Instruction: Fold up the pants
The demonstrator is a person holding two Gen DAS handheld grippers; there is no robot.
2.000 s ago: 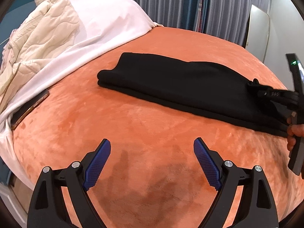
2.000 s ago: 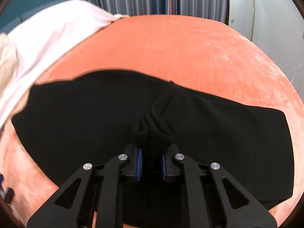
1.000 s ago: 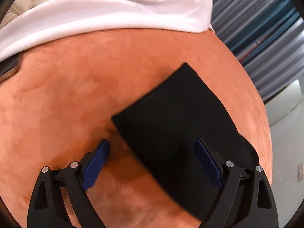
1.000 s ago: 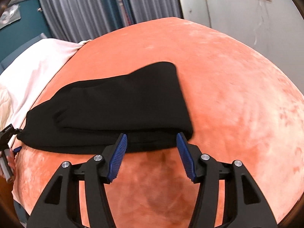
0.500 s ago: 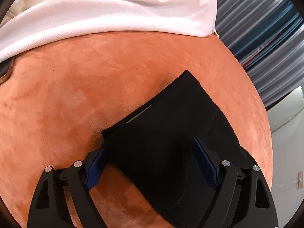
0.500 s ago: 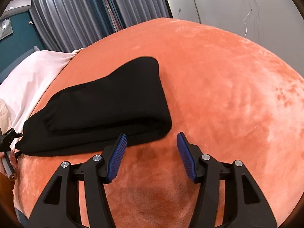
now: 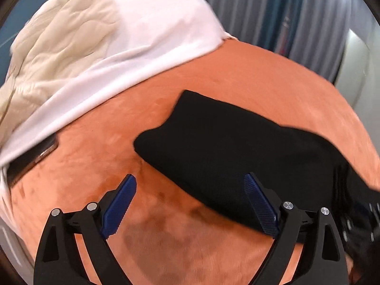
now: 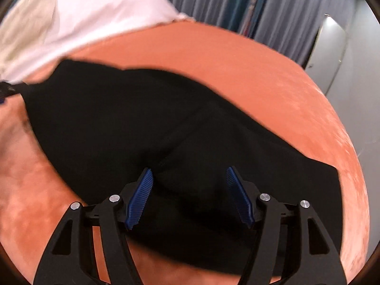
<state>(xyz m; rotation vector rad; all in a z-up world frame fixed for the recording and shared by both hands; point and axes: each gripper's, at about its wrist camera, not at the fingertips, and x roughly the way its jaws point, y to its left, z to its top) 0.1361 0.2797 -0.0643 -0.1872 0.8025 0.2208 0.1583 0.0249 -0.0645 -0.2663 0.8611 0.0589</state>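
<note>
Folded black pants (image 7: 237, 147) flat on orange bed (image 7: 95, 166). Left gripper (image 7: 190, 204) angled downward at near edge, jaws wide, just opened, empty. Right gripper (image 8: 188, 194) angled down over pants, jaws parted, opening, gripping nothing.

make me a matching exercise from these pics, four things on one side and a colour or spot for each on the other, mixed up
Things
1. pants
2. bed cover
3. quilted jacket
4. white sheet

Descriptions
A. orange plush, under everything
B. cream, bunched at far left
C. black, folded in the middle
D. plain, lying along the cover's far left edge

Pairs: 1-C, 2-A, 3-B, 4-D
</note>
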